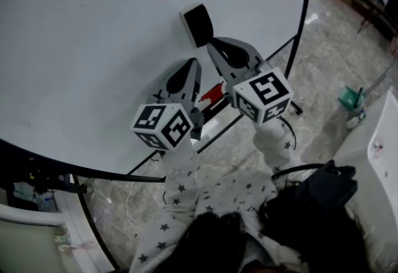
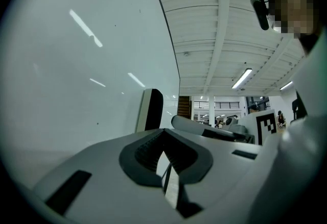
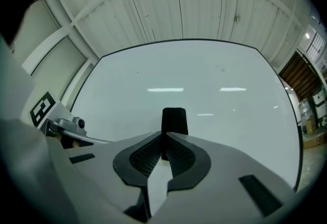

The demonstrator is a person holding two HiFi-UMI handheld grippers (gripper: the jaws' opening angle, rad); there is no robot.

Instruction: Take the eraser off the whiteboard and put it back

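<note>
The big white whiteboard (image 1: 93,48) on its black tube stand fills the left and far side of the scene, its glossy face almost unmarked. So slick a surface probably keeps things on only by a magnet. To its right runs a grey marbled floor (image 1: 336,66), with shelves at the far right and a white ribbed ceiling overhead. The right grey two-jaw tool (image 3: 162,135) is clenched on nothing, its tips right at the lower end of the small black-and-white block eraser (image 1: 198,24). The left grey two-jaw tool (image 2: 164,133), to the left and nearer, is clenched and empty too. The eraser sits flat on the board. It looks light, with a stiff body and a soft felt side, and is best taken across its two long hard edges
</note>
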